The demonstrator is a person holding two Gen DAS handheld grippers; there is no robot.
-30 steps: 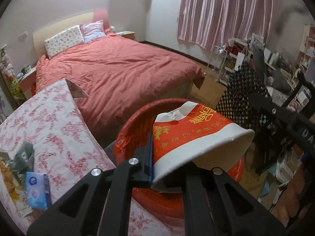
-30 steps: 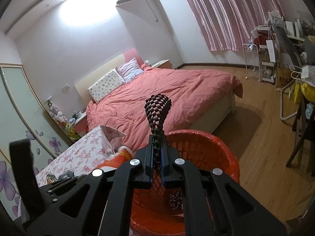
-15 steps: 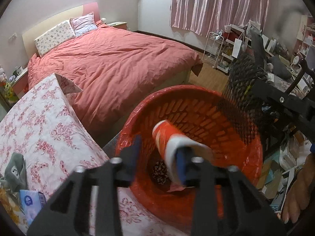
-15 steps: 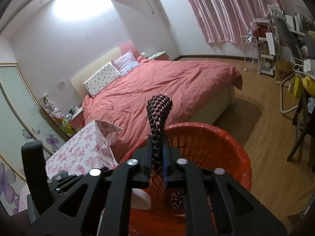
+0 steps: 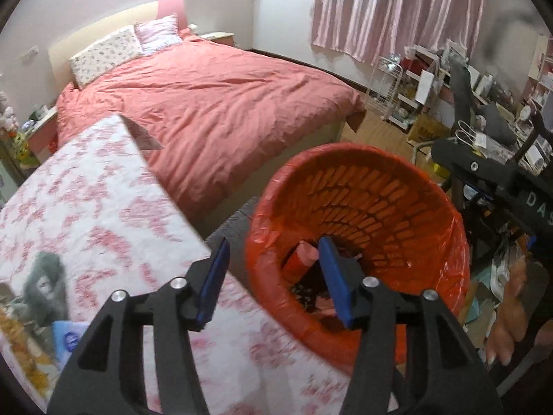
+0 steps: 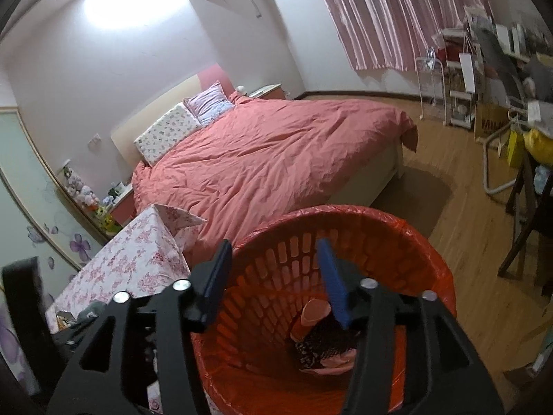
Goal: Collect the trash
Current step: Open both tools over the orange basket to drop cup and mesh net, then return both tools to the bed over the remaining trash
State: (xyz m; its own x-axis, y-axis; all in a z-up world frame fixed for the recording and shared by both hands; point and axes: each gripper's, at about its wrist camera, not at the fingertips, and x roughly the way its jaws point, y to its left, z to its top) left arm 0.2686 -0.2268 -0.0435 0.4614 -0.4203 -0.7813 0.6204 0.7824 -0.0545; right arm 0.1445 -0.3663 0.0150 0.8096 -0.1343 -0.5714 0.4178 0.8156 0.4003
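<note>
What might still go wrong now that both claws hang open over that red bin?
Both the left gripper and right gripper have just been opening, with nothing between their jaws. The red cup and black mesh lie in the red bin. The bin stands right against the floral table, so a low gripper could snag its plastic liner or tip it.

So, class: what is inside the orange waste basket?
Inside the orange waste basket lie a red paper cup and a black patterned net over pinkish scraps. The bottom beneath them is hidden.
</note>
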